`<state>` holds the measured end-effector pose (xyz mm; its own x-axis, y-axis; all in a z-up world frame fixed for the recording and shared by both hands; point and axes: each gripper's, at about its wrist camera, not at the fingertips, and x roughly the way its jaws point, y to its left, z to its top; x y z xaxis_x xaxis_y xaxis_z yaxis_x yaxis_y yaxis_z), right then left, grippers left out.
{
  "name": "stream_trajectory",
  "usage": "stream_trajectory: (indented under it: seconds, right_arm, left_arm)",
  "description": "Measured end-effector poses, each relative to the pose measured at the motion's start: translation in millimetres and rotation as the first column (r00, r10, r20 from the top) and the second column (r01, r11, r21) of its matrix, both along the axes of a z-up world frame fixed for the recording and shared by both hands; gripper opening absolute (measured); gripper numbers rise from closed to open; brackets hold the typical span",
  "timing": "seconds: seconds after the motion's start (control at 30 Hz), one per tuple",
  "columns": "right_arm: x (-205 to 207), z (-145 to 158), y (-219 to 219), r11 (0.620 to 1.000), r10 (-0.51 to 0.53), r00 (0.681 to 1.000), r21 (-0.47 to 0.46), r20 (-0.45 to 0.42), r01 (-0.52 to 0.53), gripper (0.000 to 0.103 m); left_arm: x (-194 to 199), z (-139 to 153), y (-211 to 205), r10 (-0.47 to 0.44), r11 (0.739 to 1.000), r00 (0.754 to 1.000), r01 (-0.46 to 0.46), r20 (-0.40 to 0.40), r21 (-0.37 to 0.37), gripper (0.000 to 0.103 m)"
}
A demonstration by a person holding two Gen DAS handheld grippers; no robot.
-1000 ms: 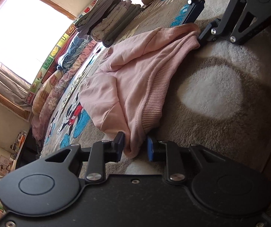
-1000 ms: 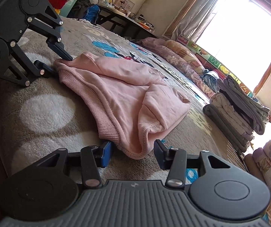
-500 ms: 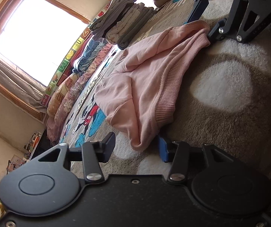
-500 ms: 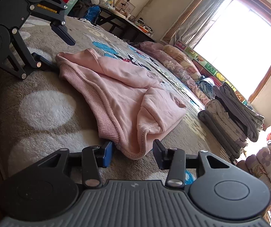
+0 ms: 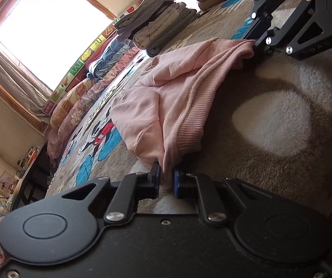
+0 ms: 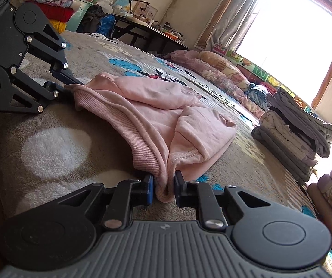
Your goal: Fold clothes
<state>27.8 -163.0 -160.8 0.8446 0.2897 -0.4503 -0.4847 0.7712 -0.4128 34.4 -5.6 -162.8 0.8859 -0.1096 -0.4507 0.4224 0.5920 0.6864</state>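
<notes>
A pink sweatshirt [image 5: 172, 88] lies crumpled on the beige carpet, ribbed hem toward me. In the left wrist view my left gripper [image 5: 167, 178] is closing, and its pads pinch one hem corner of the cloth. The right gripper [image 5: 262, 44] shows at the top right, gripping the far corner. In the right wrist view the pink sweatshirt [image 6: 156, 106] stretches away, and my right gripper [image 6: 163, 185] is closing with a bunched fold of the hem squeezed between its pads. The left gripper [image 6: 63, 85] holds the opposite corner at the upper left.
Stacks of folded grey and cream clothes [image 6: 293, 139] stand on the carpet beyond the sweatshirt. Cushions [image 6: 223, 69] line the wall under the bright window. A low black table [image 6: 142, 30] with clutter sits at the back. More folded clothes [image 6: 52, 7] are piled behind the left gripper.
Both grippers' jaws stood apart around the hem corners earlier and have now closed onto the cloth. Neither hand has shifted much.
</notes>
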Motion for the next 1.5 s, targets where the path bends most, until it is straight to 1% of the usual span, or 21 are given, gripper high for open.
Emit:
stream_trajectory:
  seconds: [0.17, 0.3, 0.37, 0.57, 0.67, 0.73, 0.83, 0.93, 1.03, 1.07, 1.1, 1.13, 1.17, 1.23, 1.27, 1.33, 1.37, 1.4, 1.43, 1.47, 1.5]
  right_arm:
    - [-18, 13, 0, 1.0, 0.011, 1.0, 0.013, 0.0, -0.011, 0.017]
    - [-38, 23, -2, 0.999, 0.031, 0.999, 0.011, -0.025, -0.031, 0.017]
    - [-47, 31, -5, 0.999, 0.046, 0.996, 0.015, -0.079, -0.045, 0.017]
    - [-67, 58, -16, 0.996, 0.018, 1.0, 0.084, -0.017, -0.017, 0.017]
    - [-56, 72, -20, 0.993, 0.007, 1.0, 0.116, 0.012, -0.008, 0.017]
    - [-42, 80, -24, 0.99, 0.009, 1.0, 0.14, 0.008, -0.01, 0.017]
    - [-15, 94, -29, 0.981, 0.013, 1.0, 0.192, -0.001, -0.013, 0.017]
    - [15, 99, -35, 0.968, 0.016, 0.999, 0.252, -0.028, -0.009, 0.017]
    - [50, 99, -46, 0.948, 0.012, 0.997, 0.319, -0.075, 0.012, 0.017]
    - [60, 96, -50, 0.935, 0.015, 0.995, 0.353, -0.101, 0.021, 0.017]
    - [71, 93, -54, 0.922, 0.019, 0.992, 0.386, -0.126, 0.031, 0.018]
    - [83, 87, -59, 0.899, 0.019, 0.987, 0.435, -0.157, 0.051, 0.019]
    - [94, 81, -65, 0.874, 0.02, 0.981, 0.479, -0.191, 0.076, 0.021]
    - [115, 68, -76, 0.814, 0.02, 0.966, 0.565, -0.259, 0.135, 0.027]
    - [125, 58, -86, 0.759, 0.028, 0.954, 0.627, -0.298, 0.174, 0.032]
    - [133, 45, -98, 0.68, 0.048, 0.937, 0.698, -0.346, 0.223, 0.049]
    - [135, 39, -103, 0.645, 0.056, 0.93, 0.724, -0.364, 0.245, 0.051]
    - [138, 34, -109, 0.608, 0.065, 0.922, 0.748, -0.382, 0.267, 0.051]
    - [140, 29, -115, 0.57, 0.075, 0.914, 0.769, -0.399, 0.289, 0.052]
    - [138, 28, -116, 0.568, 0.083, 0.915, 0.773, -0.395, 0.282, 0.054]
    - [136, 28, -118, 0.568, 0.091, 0.916, 0.776, -0.391, 0.274, 0.059]
  left_arm:
    - [-22, 13, 5, -0.018, 1.0, 1.0, 0.018, -0.014, -0.007, 0.008]
    - [-38, 31, 10, -0.064, 0.997, 0.995, 0.061, -0.079, -0.039, 0.009]
    - [-39, 44, 16, -0.069, 0.993, 0.993, 0.059, -0.097, -0.097, 0.009]
    - [-22, 81, 26, -0.084, 0.96, 0.987, 0.044, -0.135, -0.275, 0.009]
    - [0, 93, 29, -0.075, 0.943, 0.986, 0.021, -0.148, -0.333, 0.009]
    - [18, 102, 31, -0.075, 0.928, 0.984, 0.011, -0.16, -0.373, 0.009]
    - [46, 109, 33, -0.094, 0.897, 0.978, 0.001, -0.188, -0.442, 0.009]
    - [82, 107, 38, -0.098, 0.853, 0.963, -0.049, -0.252, -0.519, 0.009]
    - [115, 98, 45, -0.105, 0.807, 0.94, -0.11, -0.325, -0.58, 0.009]
    - [128, 94, 49, -0.112, 0.777, 0.927, -0.142, -0.357, -0.613, 0.009]
    - [135, 91, 50, -0.119, 0.757, 0.92, -0.159, -0.372, -0.634, 0.01]
    - [144, 87, 54, -0.121, 0.723, 0.917, -0.182, -0.381, -0.667, 0.01]
    - [153, 83, 59, -0.118, 0.678, 0.912, -0.215, -0.393, -0.703, 0.011]
    - [166, 74, 70, -0.141, 0.581, 0.893, -0.274, -0.427, -0.766, 0.018]
    - [169, 70, 73, -0.15, 0.557, 0.886, -0.291, -0.439, -0.778, 0.019]
    - [174, 62, 79, -0.169, 0.508, 0.871, -0.325, -0.462, -0.798, 0.019]
    - [175, 62, 83, -0.19, 0.484, 0.862, -0.334, -0.47, -0.809, 0.019]
    - [178, 63, 87, -0.201, 0.468, 0.857, -0.342, -0.475, -0.815, 0.021]
    - [178, 60, 90, -0.214, 0.449, 0.85, -0.353, -0.482, -0.821, 0.027]
    - [178, 59, 93, -0.224, 0.432, 0.846, -0.36, -0.485, -0.827, 0.035]
    - [178, 57, 96, -0.235, 0.415, 0.841, -0.366, -0.487, -0.833, 0.04]
